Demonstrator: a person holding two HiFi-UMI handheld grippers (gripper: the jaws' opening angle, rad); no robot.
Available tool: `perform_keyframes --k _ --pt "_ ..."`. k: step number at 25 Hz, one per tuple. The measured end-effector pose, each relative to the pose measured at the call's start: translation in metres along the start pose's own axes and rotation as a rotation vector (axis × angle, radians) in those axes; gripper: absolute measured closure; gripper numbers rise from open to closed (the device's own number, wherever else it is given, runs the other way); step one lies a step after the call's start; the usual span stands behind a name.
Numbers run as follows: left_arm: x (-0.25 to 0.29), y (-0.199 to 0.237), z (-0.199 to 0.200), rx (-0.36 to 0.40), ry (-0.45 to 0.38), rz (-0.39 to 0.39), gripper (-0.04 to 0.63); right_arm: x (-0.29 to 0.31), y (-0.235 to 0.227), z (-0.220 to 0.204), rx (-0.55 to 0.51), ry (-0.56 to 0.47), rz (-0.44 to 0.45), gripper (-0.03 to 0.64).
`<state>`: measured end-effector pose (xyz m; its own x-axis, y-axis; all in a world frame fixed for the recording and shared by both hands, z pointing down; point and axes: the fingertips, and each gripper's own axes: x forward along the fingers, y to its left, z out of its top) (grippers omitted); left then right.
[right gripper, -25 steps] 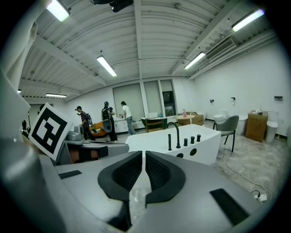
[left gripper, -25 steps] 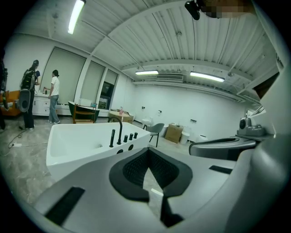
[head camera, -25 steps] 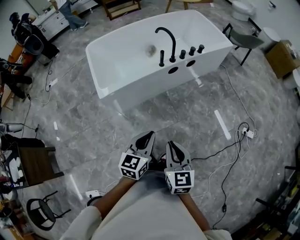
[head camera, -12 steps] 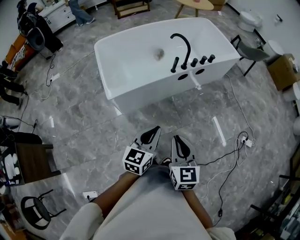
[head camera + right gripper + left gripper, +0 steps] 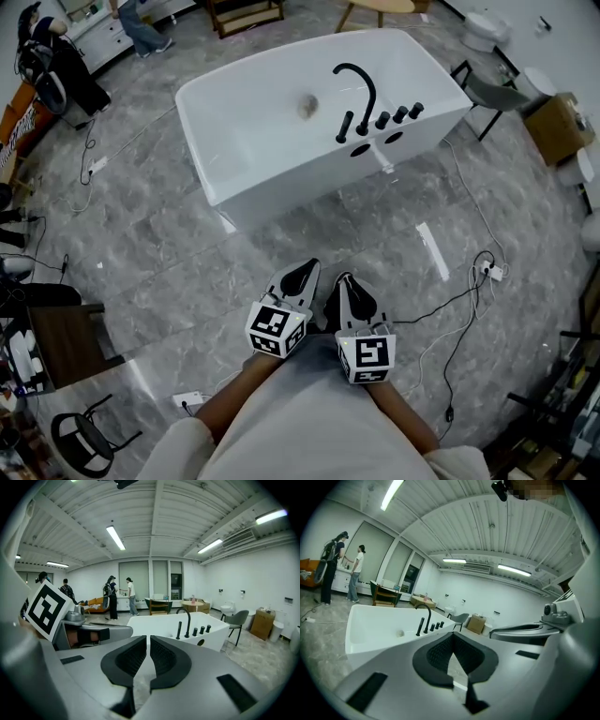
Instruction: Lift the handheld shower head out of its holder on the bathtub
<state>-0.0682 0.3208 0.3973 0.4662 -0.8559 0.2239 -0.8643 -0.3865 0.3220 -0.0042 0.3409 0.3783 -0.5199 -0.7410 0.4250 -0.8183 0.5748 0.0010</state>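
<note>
The white bathtub [image 5: 253,178] stands on the grey floor ahead of me. On its right rim I see the black arched faucet [image 5: 359,86], and just left of it the slim black handheld shower head [image 5: 346,127] stands upright in its holder. A row of black knobs [image 5: 398,114] follows to the right. My left gripper [image 5: 300,274] and right gripper [image 5: 345,286] are side by side near my body, well short of the tub, both shut and empty. Over the left gripper's [image 5: 452,637] jaws the shower head [image 5: 421,626] is small and distant. It is equally far from the right gripper [image 5: 148,641], with the shower head [image 5: 179,630] beyond.
Cables and a power strip [image 5: 492,270] lie on the floor to the right. A grey chair [image 5: 489,89] and a cardboard box [image 5: 553,117] stand beyond the tub's right end. A dark table [image 5: 66,328] is at my left. People [image 5: 328,573] stand far back.
Both grippers have been carried a little forward toward the tub, still side by side and shut. The view of the tub has shifted slightly.
</note>
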Motion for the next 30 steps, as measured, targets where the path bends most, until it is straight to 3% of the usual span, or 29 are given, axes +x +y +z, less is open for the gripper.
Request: perform_keyframes --k 10,21,30 --pt "0.053 -0.004 -0.005 -0.010 0.052 -0.037 0.589 0.029 -0.049 -0.001 0.070 0.005 -0.004 0.594" --pt "0.164 0.004 0.004 -0.009 0.123 -0.050 0.589 0.100 -0.138 0.016 0.116 0.042 0.025 0.595" --pt "0.238 0.015 0.043 0.055 0.106 -0.028 0.589 0.149 -0.204 0.055 0.131 -0.014 0.059 0.595"
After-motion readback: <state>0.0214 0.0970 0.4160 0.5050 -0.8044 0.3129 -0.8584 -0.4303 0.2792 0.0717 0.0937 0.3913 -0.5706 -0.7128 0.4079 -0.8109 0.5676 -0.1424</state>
